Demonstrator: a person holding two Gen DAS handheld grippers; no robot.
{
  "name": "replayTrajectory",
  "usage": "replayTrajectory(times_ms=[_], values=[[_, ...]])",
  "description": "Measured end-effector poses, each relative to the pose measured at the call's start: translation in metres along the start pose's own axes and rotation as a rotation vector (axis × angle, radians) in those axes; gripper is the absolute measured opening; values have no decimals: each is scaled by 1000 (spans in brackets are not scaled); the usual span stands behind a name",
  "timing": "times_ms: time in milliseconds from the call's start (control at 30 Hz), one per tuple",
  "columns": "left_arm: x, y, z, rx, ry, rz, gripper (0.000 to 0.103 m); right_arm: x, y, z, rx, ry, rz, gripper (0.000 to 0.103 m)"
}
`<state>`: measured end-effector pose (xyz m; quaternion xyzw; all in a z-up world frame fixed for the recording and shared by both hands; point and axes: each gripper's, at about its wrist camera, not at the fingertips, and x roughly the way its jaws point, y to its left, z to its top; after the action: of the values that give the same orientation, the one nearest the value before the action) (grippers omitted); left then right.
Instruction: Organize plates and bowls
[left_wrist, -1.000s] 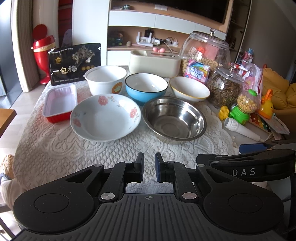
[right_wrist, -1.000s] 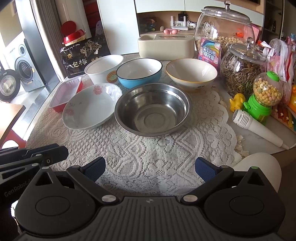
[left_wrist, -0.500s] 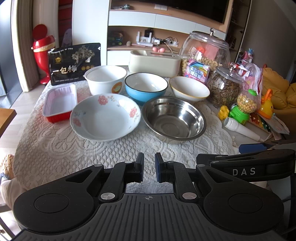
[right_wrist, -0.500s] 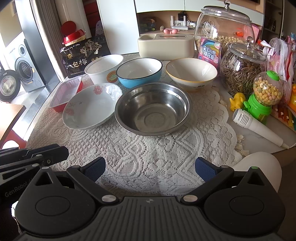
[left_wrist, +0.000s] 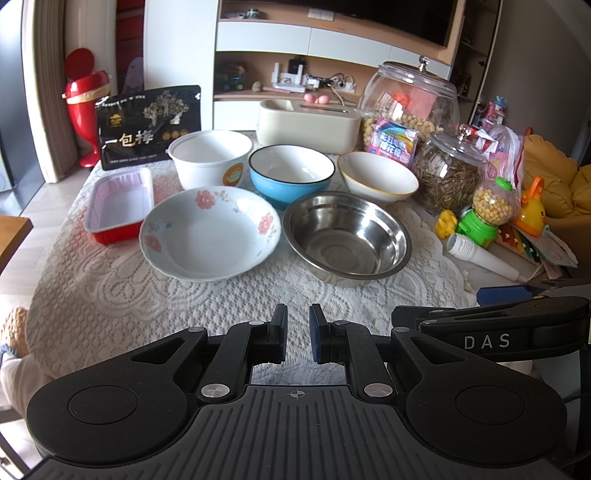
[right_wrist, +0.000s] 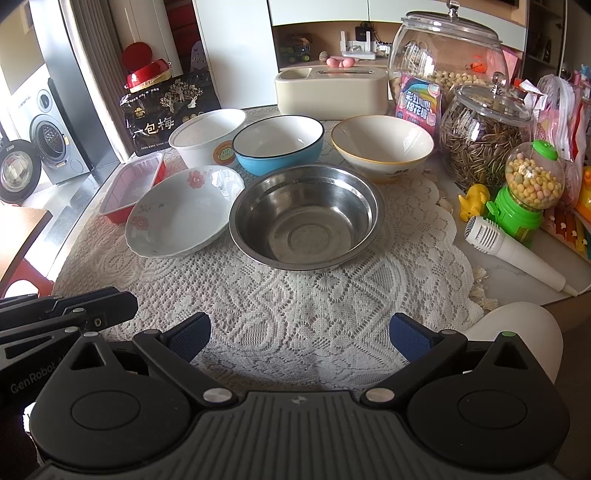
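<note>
Two grippers hover over the near edge of a lace-covered table, dishes ahead.

The left gripper (left_wrist: 297, 338) has its jaws nearly together on nothing; the right gripper (right_wrist: 300, 334) is spread wide, empty. Beyond, the floral plate (left_wrist: 209, 232) and steel bowl (right_wrist: 303, 216) sit side by side; behind them stand a white bowl (left_wrist: 210, 157), blue bowl (right_wrist: 277, 148) and yellow-rimmed bowl (right_wrist: 382, 147) in a row.

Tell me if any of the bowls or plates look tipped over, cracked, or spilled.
Nothing stands out. The floral plate, steel bowl, blue bowl, white bowl and yellow-rimmed bowl all sit upright and empty on the lace cloth, with no visible cracks or spills.
</note>
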<state>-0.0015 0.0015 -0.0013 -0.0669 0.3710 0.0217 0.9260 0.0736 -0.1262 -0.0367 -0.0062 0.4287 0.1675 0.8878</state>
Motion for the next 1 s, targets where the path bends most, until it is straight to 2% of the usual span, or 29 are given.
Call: replayTrajectory(times_ms=[633, 733, 867, 1000], values=[[10, 2, 1, -23, 18, 1, 15, 5, -3, 1, 14, 2, 10, 103], [19, 10, 5, -61, 2, -49, 15, 8, -9, 5, 17, -28, 21, 103], [38, 30, 10, -165, -26, -146, 15, 17, -24, 11, 65, -78, 60, 103], [67, 44, 18, -237, 2, -153, 15, 43, -45, 18, 162, -56, 109, 103]])
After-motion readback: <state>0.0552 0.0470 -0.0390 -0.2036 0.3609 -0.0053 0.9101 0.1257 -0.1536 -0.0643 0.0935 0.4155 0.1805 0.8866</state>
